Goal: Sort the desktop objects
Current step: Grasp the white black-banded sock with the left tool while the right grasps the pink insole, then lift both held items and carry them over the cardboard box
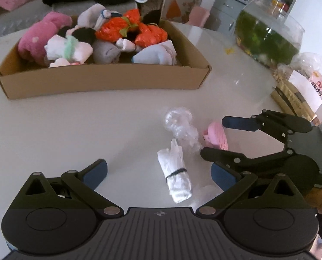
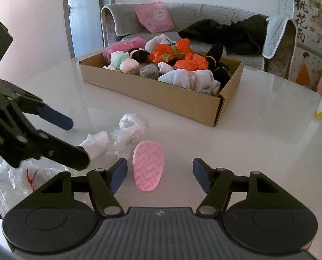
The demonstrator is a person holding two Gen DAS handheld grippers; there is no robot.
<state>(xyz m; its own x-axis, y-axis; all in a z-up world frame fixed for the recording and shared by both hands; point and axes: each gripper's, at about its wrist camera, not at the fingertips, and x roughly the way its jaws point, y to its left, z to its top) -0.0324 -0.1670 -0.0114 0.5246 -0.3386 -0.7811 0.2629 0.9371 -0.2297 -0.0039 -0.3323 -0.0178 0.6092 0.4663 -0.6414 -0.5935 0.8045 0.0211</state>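
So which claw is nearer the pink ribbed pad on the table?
Right. The right claw is open with the pink ribbed pad between its fingers, untouched. The left claw straddles the white rolled sock beside it.

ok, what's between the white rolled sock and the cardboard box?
Crumpled clear plastic wrap sits just past the white rolled sock; from there to the cardboard box is bare table, per the left wrist view.

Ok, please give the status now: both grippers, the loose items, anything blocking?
Left gripper open over white sock roll. Right gripper open around pink sole piece, not gripping. Crumpled clear plastic between them; cardboard box beyond.
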